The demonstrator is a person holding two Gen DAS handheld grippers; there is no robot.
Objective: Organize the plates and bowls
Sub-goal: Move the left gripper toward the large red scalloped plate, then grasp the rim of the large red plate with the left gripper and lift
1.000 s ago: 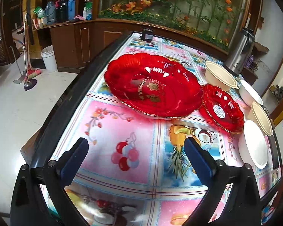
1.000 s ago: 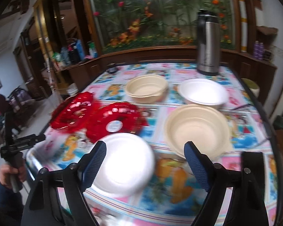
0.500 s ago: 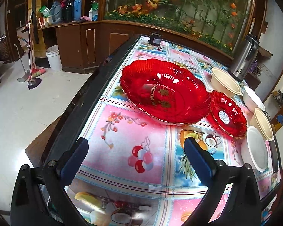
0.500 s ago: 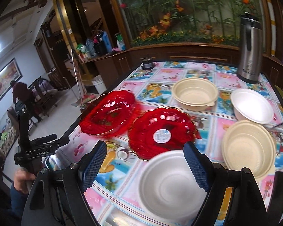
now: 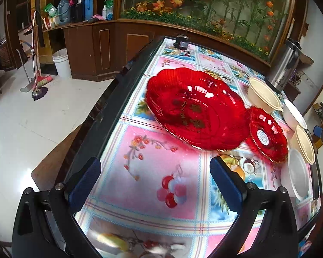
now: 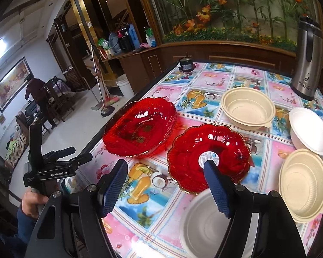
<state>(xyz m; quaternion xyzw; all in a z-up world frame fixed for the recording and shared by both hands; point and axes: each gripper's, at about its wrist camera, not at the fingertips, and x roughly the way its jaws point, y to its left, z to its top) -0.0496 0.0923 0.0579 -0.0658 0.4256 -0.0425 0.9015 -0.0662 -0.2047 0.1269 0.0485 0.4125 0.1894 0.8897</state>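
A large red plate (image 5: 196,116) (image 6: 140,129) and a small red plate (image 5: 267,135) (image 6: 206,150) lie side by side on the table. Around them sit two beige bowls (image 6: 247,107) (image 6: 301,185) and two white bowls (image 6: 310,131) (image 6: 204,225). My left gripper (image 5: 155,169) hangs open over bare tablecloth, short of the large plate. My right gripper (image 6: 163,172) is open with its jaws closing on nothing; it hovers above the near white bowl, its right finger (image 6: 215,182) in front of the small red plate.
A steel thermos (image 6: 308,58) stands at the far right corner, a small dark object (image 6: 186,64) at the far edge. The table's dark edge (image 5: 101,111) drops to the floor on the left. A broom (image 6: 105,107) and a person (image 6: 36,92) are far off.
The right gripper swung left from over the beige and white bowls towards the red plates, and its jaws narrowed. The left gripper drifted a little, staying open.
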